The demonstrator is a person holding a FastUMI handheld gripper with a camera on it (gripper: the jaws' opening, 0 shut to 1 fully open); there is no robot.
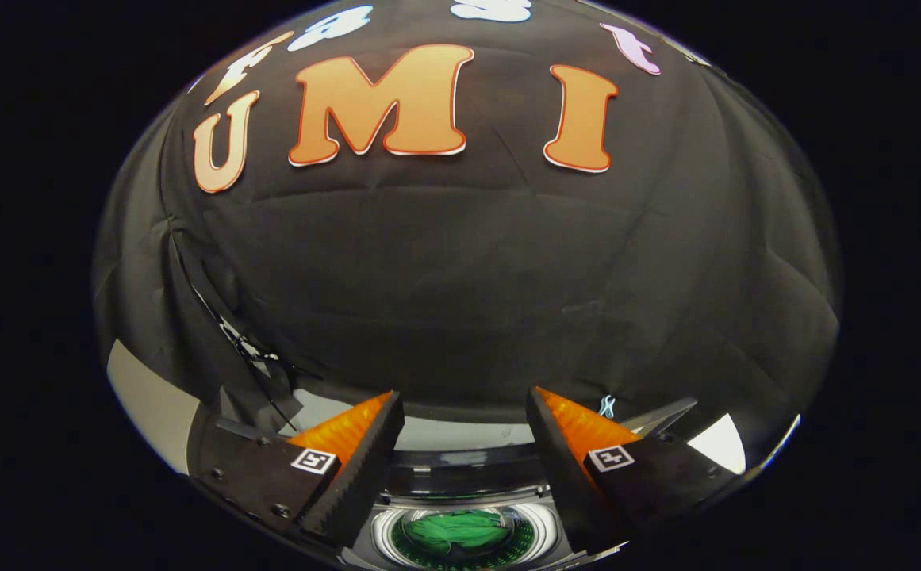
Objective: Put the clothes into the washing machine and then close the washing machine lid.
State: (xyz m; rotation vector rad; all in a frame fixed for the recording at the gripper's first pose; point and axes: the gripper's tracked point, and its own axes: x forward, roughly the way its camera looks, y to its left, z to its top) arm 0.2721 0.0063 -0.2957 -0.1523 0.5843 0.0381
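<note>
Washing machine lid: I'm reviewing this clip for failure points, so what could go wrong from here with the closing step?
1. The green clothes already lie in the washing machine drum, but the gripper is open, holding nothing, and faces the booth wall above the machine; a blind reach for the lid could miss.
2. The machine sits low between the fingers, so a hurried descent may knock its rim.
3. A dangling cable beside one finger might snag.
</note>
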